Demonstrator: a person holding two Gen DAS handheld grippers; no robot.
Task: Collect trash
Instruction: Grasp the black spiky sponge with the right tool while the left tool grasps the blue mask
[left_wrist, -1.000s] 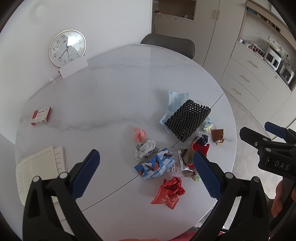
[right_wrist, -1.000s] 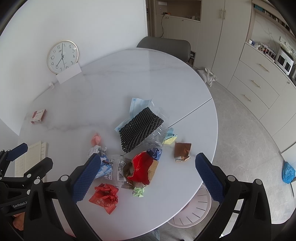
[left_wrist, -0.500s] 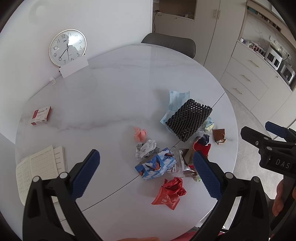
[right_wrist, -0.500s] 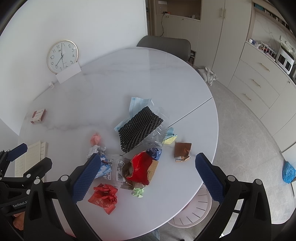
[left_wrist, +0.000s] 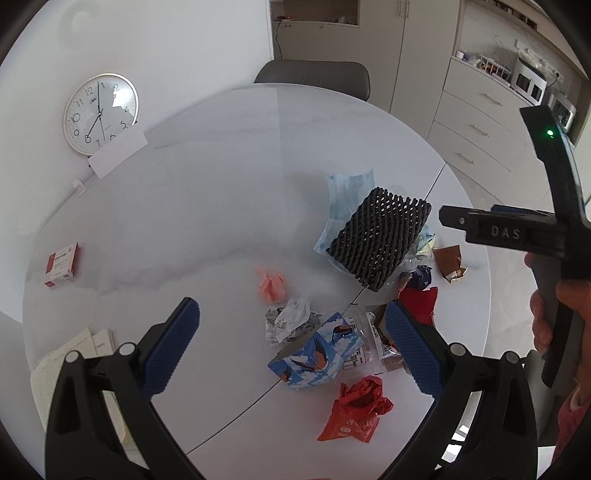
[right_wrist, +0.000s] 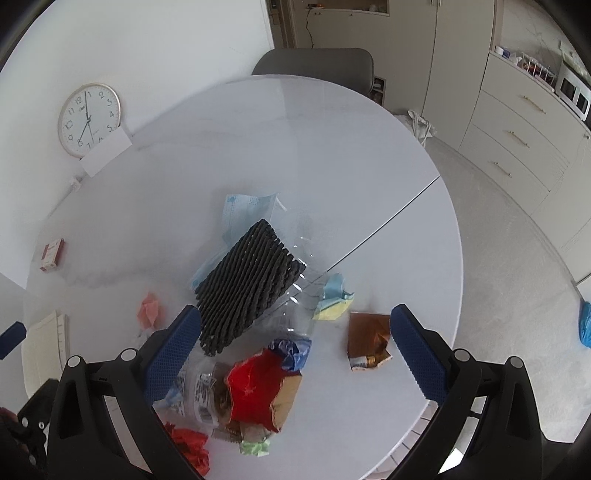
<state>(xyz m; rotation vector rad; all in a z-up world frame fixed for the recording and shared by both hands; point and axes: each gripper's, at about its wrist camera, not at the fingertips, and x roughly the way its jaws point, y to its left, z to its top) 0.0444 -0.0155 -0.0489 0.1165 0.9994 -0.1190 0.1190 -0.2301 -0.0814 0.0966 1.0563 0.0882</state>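
I'm over a round white marble-look table (left_wrist: 221, 206) w/ a thin seam running diagonally across its right part. White wall behind, a round clock (left_wrist: 100, 113) leaning there w/ a white card (left_wrist: 117, 153) in front; grey chair (left_wrist: 314, 75) at the far edge, beige cabinets & drawers (right_wrist: 524, 136) on the right, pale floor.

My left gripper (left_wrist: 291, 347) hangs above the near side, blue pads spread wide, nothing between them. My right gripper (right_wrist: 295, 354) is also spread wide & empty, above the trash pile; in the left view I see my hand (left_wrist: 554, 314) around its handle.

Trash sits clustered on the table's right-near part, straddling the seam. Black foam net sleeve (right_wrist: 247, 288) is the biggest piece: long axis diagonal, running from near-left up to far-right, lying on a blue face mask (right_wrist: 243, 210) & clear plastic. Red wrapper (right_wrist: 255, 391) lies under my right pads, brown wrapper (right_wrist: 365, 339) just beside the right pad, yellow-blue scrap (right_wrist: 332, 299) between sleeve & brown one. Blue bird-print carton (left_wrist: 317, 354), crumpled white paper (left_wrist: 291, 317), pink wad (left_wrist: 271, 284), red bag (left_wrist: 354, 410) lie near my left pads.

Off to the left, well apart: red-white box (left_wrist: 61, 264), papers (left_wrist: 55, 369).
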